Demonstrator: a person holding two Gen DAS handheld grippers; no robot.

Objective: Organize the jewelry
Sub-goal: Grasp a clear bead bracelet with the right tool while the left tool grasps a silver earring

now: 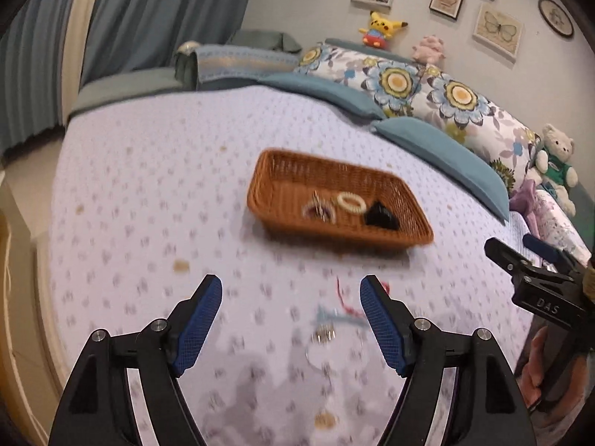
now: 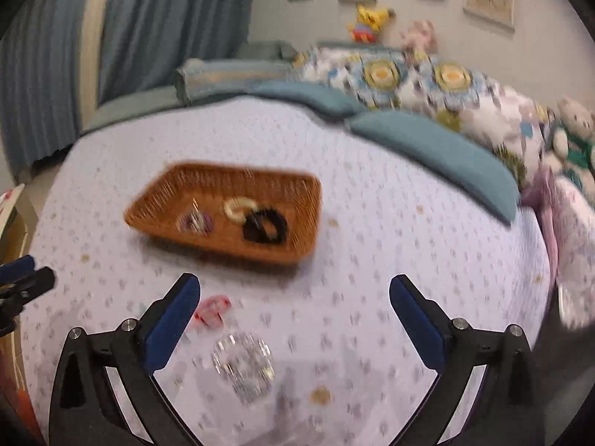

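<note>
A bed point(image 1: 156, 171) spread with a pale lilac dotted quilt fills both views; blue-grey curtains point(image 1: 148, 11) hang at the back left, framed prints point(image 1: 496, 29) dot the wall, and floral pillows point(image 1: 420, 85) with teal cushions point(image 1: 442, 156) line the headboard side; a yellow plush toy point(image 1: 379, 28) sits on the headboard and a white teddy bear point(image 1: 556, 163) at the far right. A brown wicker basket point(image 1: 282, 182) rests on the quilt, holding a cream ring-shaped hair tie point(image 1: 351, 202), a black scrunchie point(image 1: 379, 217) and a purplish bracelet point(image 1: 319, 212) side by side. The left gripper point(image 1: 290, 290) has its blue-padded fingers spread apart with nothing between them; the right gripper point(image 2: 293, 290) stands wider still, also empty. Only the left view shows a red cord point(image 1: 346, 297), a pale blue piece point(image 1: 334, 317) and a thin chain point(image 1: 327, 364) blurred on the quilt near the fingers, plus the other gripper at the right edge; only the right view shows a clear crystal bracelet point(image 2: 241, 366) and a pink-red clip point(image 2: 212, 310) on the quilt near its fingers.
</note>
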